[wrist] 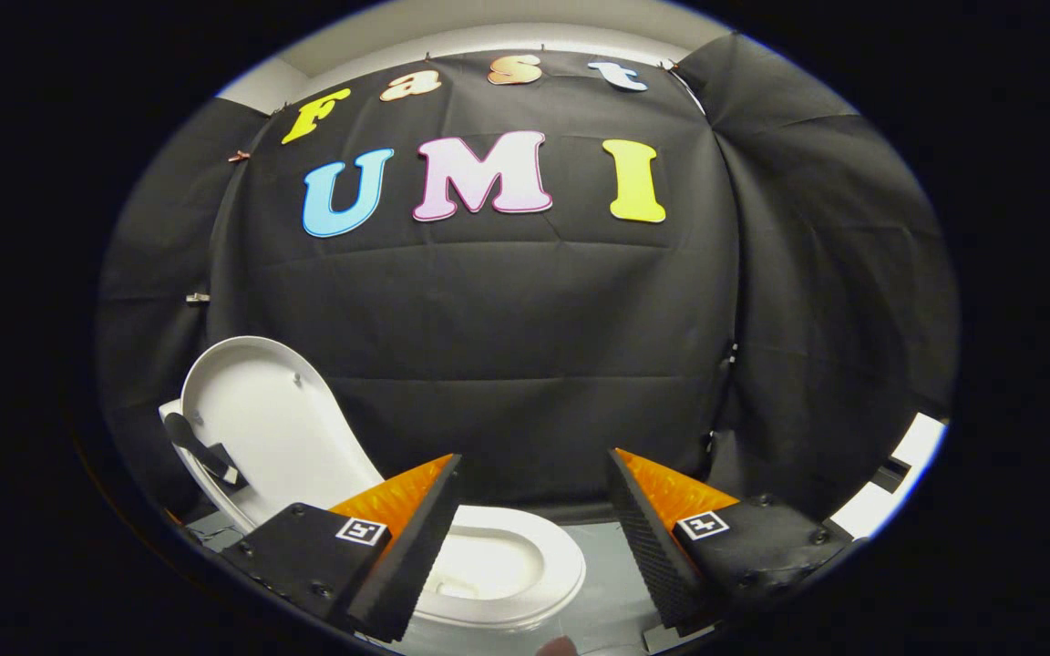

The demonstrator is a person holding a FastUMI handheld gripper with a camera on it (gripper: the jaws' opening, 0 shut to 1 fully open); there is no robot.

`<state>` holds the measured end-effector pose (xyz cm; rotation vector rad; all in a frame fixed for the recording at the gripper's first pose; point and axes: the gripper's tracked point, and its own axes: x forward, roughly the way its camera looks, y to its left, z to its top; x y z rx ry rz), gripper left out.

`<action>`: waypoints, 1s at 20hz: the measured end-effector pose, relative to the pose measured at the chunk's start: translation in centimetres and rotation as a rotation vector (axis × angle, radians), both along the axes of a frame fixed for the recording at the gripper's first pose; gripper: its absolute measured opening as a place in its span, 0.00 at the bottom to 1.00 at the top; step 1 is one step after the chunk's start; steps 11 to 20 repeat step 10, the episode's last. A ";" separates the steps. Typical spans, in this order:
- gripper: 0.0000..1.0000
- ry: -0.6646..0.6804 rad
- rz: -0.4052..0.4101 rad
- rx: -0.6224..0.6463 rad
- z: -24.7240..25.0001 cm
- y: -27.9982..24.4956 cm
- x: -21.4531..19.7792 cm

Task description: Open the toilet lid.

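Toilet lid seen raised at 10 o'clock of gripper; fingers spread apart, nothing held; seat between/below them.

The gripper at lower frame: wedge-shaped ridged fingers parted wide, dark screw-fastened mounts each bearing a square black-and-white marker.

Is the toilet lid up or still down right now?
Up: the toilet lid stands raised behind the exposed seat ring. The gripper is open, holding nothing.
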<state>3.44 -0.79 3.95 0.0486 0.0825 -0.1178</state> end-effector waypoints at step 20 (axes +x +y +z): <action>0.99 -0.152 0.005 -0.071 2.2 -0.5 -0.8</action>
